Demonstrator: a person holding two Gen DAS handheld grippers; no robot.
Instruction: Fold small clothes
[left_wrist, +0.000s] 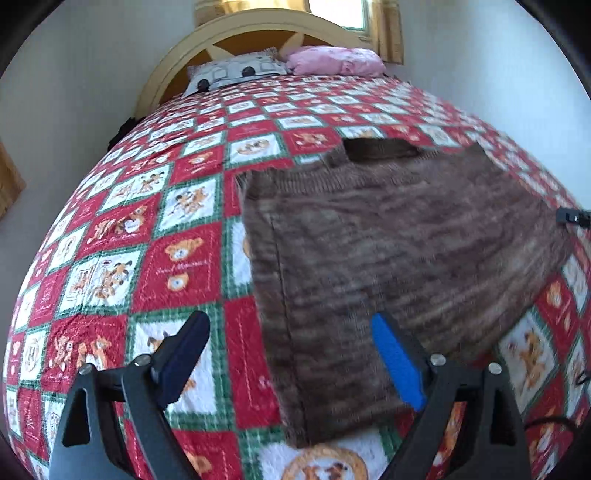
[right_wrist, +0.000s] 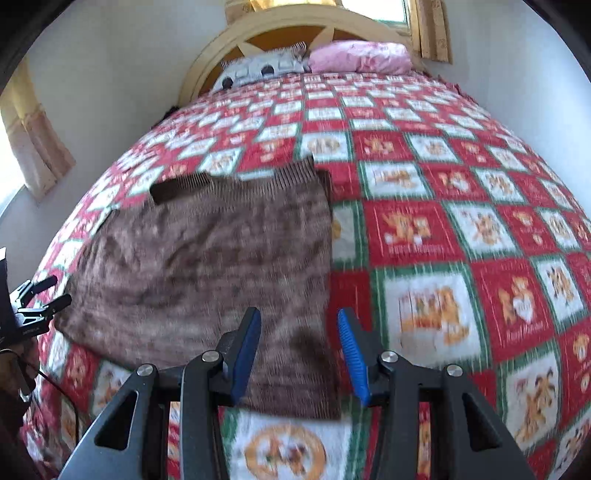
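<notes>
A brown knitted garment (left_wrist: 391, 251) lies flat on the bed, its ribbed dark edge toward the headboard. It also shows in the right wrist view (right_wrist: 214, 266). My left gripper (left_wrist: 291, 332) is open and empty, hovering over the garment's near left edge. My right gripper (right_wrist: 297, 328) is open and empty above the garment's near right corner. The left gripper shows in the right wrist view (right_wrist: 40, 295) at the garment's left side. A bit of the right gripper (left_wrist: 572, 216) shows at the right edge of the left wrist view.
The bed has a red, green and white teddy-bear quilt (left_wrist: 122, 258), also seen in the right wrist view (right_wrist: 461, 240). A grey patterned pillow (left_wrist: 236, 70) and a pink pillow (left_wrist: 336, 61) lie by the arched wooden headboard (left_wrist: 177, 59). Curtains (right_wrist: 33, 125) hang at left.
</notes>
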